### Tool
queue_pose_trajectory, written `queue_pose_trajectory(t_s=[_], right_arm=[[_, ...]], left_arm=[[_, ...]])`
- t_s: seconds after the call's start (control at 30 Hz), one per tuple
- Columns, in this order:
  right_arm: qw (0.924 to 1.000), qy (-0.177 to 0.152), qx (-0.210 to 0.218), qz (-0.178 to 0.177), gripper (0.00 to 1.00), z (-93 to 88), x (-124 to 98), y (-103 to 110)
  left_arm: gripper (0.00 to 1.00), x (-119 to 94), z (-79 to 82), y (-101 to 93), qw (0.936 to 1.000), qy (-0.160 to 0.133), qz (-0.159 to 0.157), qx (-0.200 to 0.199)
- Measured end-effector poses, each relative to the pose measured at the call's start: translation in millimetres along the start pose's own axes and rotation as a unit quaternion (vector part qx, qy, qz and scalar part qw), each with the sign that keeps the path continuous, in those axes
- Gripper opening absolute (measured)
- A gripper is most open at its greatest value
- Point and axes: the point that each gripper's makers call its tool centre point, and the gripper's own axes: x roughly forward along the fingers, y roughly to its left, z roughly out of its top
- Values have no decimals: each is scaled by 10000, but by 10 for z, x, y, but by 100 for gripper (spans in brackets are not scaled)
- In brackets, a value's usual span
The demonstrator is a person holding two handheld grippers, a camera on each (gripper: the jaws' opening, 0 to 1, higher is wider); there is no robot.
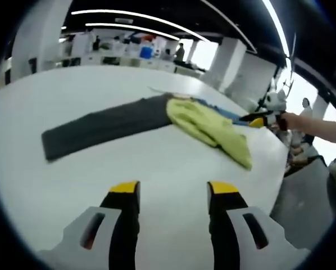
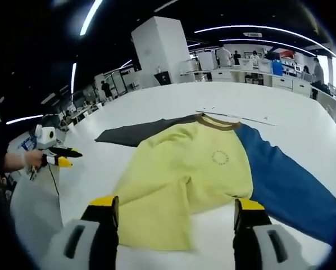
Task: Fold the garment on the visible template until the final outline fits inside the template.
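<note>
Yellow cloth made up the body of the shirt [image 2: 185,174], which lay spread on the white table [image 2: 291,107] with a grey sleeve [image 2: 134,134] out to one side and a blue sleeve [image 2: 286,180] to the other. The right gripper [image 2: 176,216] hovered just over the hem, jaws apart and empty. The left gripper [image 1: 173,194], also apart, hung well back from the shirt. No fold seemed started; the next move likely called for pinching a sleeve and laying it across the body.
</note>
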Motion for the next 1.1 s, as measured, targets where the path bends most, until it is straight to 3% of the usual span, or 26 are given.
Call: queue_pose_trajectory(t_s=[0.07, 0.17, 0.23, 0.47, 0.53, 0.63, 0.87, 1.1], right_arm=[[10000, 45, 5, -24, 77, -39, -26, -22], [9997, 108, 206, 59, 44, -125, -64, -12], [9995, 171, 237, 82, 32, -182, -74, 26], [9988, 380, 321, 36, 23, -343, -59, -38], [9968, 380, 689, 133, 23, -404, -39, -34], [9975, 398, 583, 23, 20, -443, -26, -52], [9959, 456, 783, 51, 16, -505, -8, -69], [9947, 442, 924, -41, 1, -539, -29, -121]], left_arm=[[46, 4, 0, 7, 10000, 38, -9, 46], [47, 10, 21, 10, 10000, 8, -35, 33], [47, 9, 20, -3, 10000, 9, -38, 51], [46, 13, -7, -39, 10000, 20, -42, -2], [46, 3, -13, -42, 10000, 12, -25, -27], [45, 6, -18, -29, 10000, -19, 8, -88], [45, -14, -35, -24, 10000, -12, 39, -90], [44, -46, -69, -24, 9999, -5, 82, -144]])
